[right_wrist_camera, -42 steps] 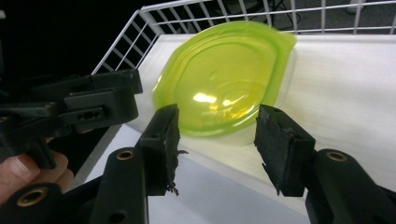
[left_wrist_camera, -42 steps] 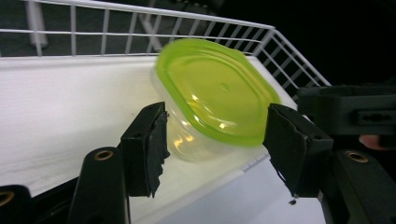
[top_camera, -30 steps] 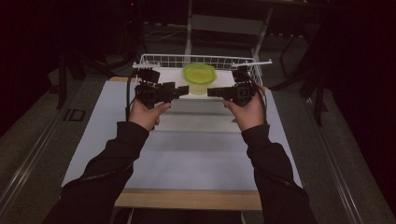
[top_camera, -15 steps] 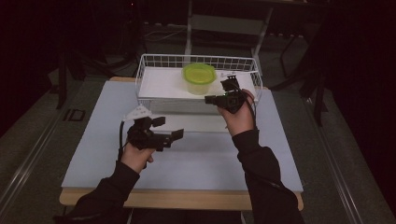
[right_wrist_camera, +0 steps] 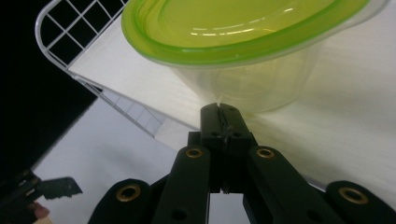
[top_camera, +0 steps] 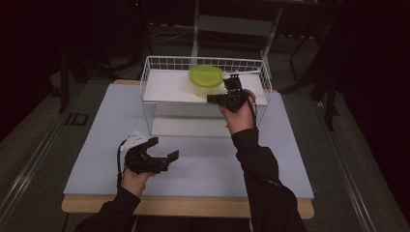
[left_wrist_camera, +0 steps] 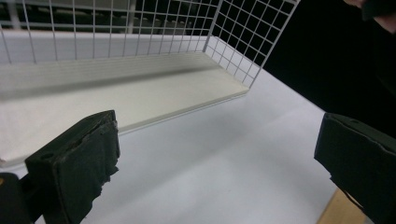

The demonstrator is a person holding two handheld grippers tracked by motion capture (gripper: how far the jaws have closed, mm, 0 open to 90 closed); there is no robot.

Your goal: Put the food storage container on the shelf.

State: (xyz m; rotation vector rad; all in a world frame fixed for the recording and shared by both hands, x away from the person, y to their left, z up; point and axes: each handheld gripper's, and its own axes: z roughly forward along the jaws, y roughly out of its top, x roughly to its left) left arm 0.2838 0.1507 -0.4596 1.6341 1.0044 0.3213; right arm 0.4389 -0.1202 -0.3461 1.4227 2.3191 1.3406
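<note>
- The left gripper [top_camera: 162,155] hovers low over the pale blue tabletop [top_camera: 203,162] near the person's edge, jaws spread wide with nothing between them.
- Farther off, the right gripper [top_camera: 211,98] reaches into the white wire basket [top_camera: 150,82], jaws pressed together and empty.
- A translucent green lidded plastic container [top_camera: 205,79] sits on the basket's upper shelf, just beyond those jaw tips.
</note>
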